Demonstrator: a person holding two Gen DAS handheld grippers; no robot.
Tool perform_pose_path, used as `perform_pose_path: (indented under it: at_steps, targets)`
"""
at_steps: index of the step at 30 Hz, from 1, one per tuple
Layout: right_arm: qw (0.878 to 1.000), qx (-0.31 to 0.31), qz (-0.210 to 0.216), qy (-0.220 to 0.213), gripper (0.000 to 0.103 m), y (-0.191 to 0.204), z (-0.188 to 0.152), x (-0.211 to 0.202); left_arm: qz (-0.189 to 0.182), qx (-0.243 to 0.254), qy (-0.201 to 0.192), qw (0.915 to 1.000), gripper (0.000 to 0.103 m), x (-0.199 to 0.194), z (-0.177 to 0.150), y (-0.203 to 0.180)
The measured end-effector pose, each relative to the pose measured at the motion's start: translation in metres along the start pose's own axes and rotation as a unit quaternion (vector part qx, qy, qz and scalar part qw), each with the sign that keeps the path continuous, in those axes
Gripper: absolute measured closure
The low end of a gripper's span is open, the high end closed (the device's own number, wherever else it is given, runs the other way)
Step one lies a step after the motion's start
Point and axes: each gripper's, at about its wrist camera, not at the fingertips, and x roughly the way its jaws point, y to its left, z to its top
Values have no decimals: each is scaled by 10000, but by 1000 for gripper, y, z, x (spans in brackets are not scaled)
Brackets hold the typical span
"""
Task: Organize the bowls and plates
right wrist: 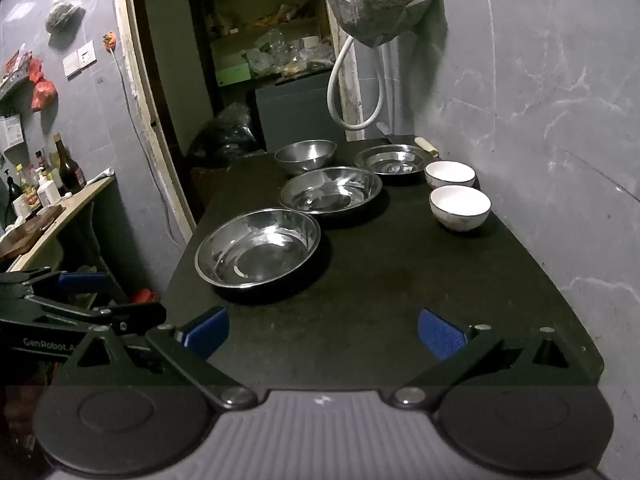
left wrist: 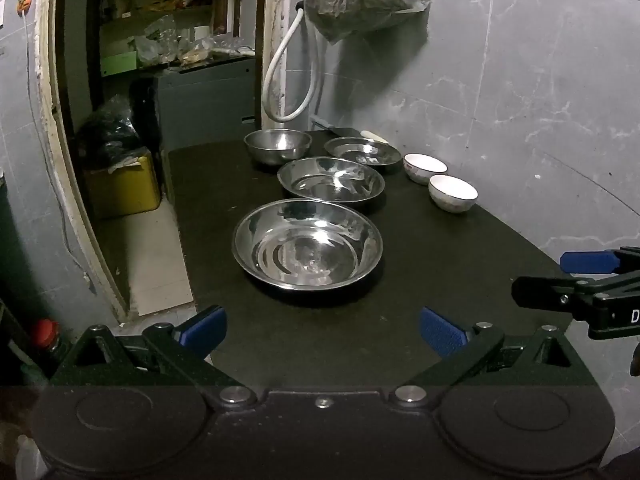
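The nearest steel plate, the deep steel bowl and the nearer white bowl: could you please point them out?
Nearest steel plate (left wrist: 307, 245): left wrist view, inner base.
Deep steel bowl (left wrist: 277, 145): left wrist view, inside.
Nearer white bowl (right wrist: 460, 203): right wrist view, inside.

I see three shallow steel plates: the near plate (left wrist: 307, 245) at centre, the middle plate (left wrist: 331, 180) at its 12 o'clock, the far plate (left wrist: 362, 151) at 1. A deeper steel bowl (left wrist: 277, 145) sits at 11. Two white bowls (left wrist: 453, 193) (left wrist: 425, 168) stand upright, empty, at 2.
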Motion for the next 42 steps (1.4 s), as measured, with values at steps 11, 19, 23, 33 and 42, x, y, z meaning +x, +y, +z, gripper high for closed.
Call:
perform_pose_path:
  at_steps: [11, 19, 23, 33, 42]
  targets:
    - [10000, -27, -15, -3, 0, 1, 1, 0, -13, -4, -16, 10000, 1, 0, -2, 1]
    - [10000, -34, -17, 6, 0, 2, 1, 0, -18, -8, -3, 10000, 1, 0, -2, 1]
    - [10000, -48, -42, 28, 0, 4, 3, 0, -61, -16, 11, 10000, 1, 1, -2, 4]
    - [9999, -106, -93, 31, 0, 8, 4, -1, -80, -24, 20, 10000, 1, 2, -1, 4]
    - [9999, -121, -113, 10, 0, 8, 4, -3, -138, -20, 10, 9999, 1, 4, -3, 5]
